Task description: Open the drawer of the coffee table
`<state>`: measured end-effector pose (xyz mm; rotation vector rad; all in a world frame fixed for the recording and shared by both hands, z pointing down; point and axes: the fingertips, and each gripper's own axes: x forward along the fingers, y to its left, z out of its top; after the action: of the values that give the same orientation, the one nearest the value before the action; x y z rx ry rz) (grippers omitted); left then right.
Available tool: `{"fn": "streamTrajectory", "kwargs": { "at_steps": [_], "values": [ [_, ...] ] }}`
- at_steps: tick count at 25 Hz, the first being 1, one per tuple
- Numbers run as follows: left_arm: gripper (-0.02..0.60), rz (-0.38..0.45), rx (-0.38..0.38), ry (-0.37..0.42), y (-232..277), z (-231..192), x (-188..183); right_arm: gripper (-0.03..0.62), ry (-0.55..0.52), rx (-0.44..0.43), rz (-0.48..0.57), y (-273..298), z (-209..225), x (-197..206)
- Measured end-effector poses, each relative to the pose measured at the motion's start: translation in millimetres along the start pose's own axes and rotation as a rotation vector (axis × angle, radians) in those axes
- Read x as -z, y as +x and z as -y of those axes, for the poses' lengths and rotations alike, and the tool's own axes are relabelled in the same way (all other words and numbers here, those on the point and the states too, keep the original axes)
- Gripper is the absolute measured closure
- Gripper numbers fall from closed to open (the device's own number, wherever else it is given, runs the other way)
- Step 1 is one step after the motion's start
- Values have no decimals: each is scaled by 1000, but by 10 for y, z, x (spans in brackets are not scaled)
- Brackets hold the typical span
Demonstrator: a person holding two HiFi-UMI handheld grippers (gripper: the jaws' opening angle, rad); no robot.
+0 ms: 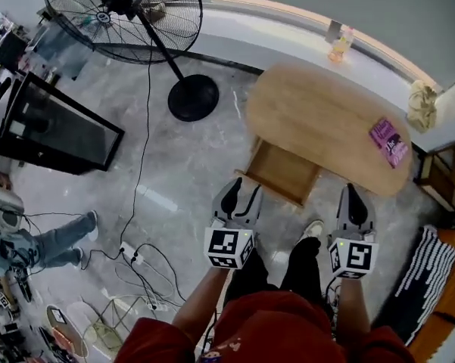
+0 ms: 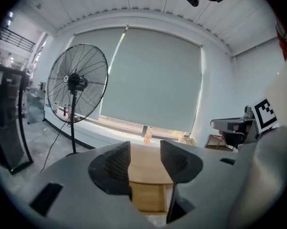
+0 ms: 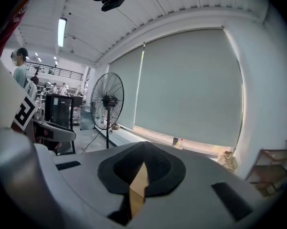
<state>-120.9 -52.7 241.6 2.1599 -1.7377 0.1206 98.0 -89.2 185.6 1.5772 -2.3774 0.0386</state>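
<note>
We found the drawer standing open, with both tongs clear of it.

The shallow light-wood drawer (image 1: 284,174) stuck out from the near side of the oval light-wood coffee table (image 1: 325,116), towards our feet. Our left gripper (image 1: 241,193) hung near the drawer's front corner, its jaws apart with nothing between them. Our right gripper (image 1: 353,200) hung by the table's near edge, jaws pressed together on nothing. A magenta book (image 1: 388,141) lay on the tabletop, and a black pedestal fan (image 1: 121,6) stood well apart.

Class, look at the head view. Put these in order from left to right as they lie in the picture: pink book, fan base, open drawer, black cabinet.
black cabinet → fan base → open drawer → pink book
</note>
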Motion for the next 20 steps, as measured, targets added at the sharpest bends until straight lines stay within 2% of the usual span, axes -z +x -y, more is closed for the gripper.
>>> {"fn": "streamTrajectory", "kwargs": {
  "at_steps": [4,8,16,20],
  "values": [
    [379,-12,72,55,-144,3,-172,597,59,134,-20,-453,-32,-11],
    [379,-10,140,122,-271,146,-321,597,77,199,-23,-837,-59,-143],
    [379,-1,265,239,-450,967,-376,597,110,322,6,-1582,279,-149],
    [379,15,296,284,-622,1351,-383,597,123,365,24,-1982,466,-122]
  ]
}}
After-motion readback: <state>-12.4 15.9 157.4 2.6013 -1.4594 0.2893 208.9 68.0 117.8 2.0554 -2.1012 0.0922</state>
